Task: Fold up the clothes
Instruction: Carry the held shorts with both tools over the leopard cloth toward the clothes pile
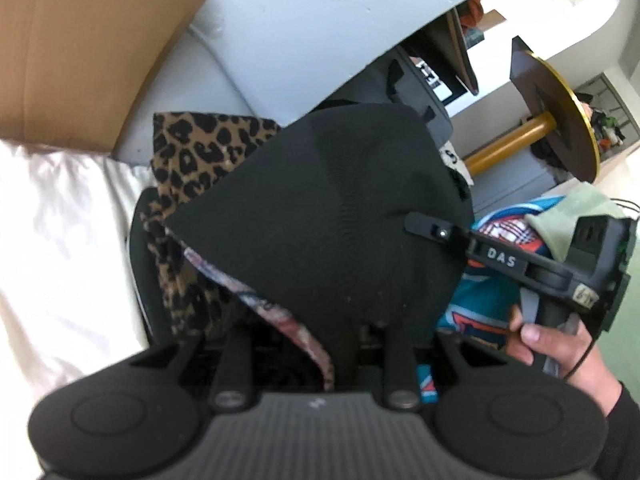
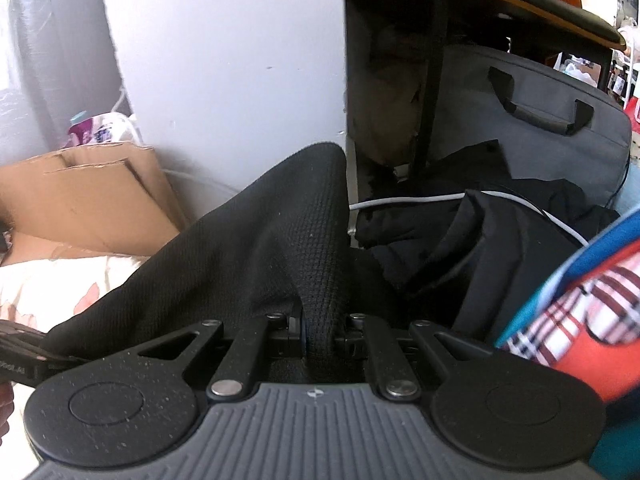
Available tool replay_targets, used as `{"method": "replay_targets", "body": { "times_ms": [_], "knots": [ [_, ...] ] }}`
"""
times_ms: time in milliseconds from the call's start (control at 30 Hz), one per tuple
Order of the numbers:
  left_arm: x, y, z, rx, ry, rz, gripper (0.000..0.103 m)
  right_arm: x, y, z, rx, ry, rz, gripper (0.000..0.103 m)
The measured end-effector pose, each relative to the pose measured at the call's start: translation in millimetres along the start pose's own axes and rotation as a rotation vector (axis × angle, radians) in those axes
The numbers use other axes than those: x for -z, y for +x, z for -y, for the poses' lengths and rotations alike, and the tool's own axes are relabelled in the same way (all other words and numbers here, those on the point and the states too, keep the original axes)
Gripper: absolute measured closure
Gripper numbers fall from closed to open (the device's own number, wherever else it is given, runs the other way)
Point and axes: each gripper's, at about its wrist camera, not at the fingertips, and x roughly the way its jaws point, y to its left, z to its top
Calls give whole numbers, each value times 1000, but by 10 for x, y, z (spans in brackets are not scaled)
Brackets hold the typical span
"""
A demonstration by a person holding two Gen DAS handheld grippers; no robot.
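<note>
Black garment [image 2: 256, 240] pinched in both angled-down tools, right tool [image 2: 320, 332], left tool [image 1: 316, 344]

a pale grey wall [image 2: 224, 60] rises behind flattened brown cardboard [image 2: 80, 200]. a grey bag [image 2: 532, 136] with black handles sits under a dark table edge [image 2: 520, 4]. a round table on a gold pedestal [image 1: 516, 140] stands in bright daylight.

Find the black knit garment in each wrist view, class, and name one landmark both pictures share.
Left wrist: black knit garment fills the centre, over the leopard-print cloth.
Right wrist: it rises from centre bottom, pinched in the right gripper.
Shared landmark: cardboard box, on the left.
</note>
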Motion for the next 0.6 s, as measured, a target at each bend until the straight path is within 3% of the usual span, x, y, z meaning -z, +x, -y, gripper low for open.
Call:
{"method": "replay_targets", "body": {
  "times_ms": [367,600],
  "knots": [
    [-108,194,-303,-5,-17,26,75,-63,459,37,60,-49,-14,95],
    [-141,276,-395,-17,-20,24,75,-39,793,16,193,-147,-47,86]
  ]
}}
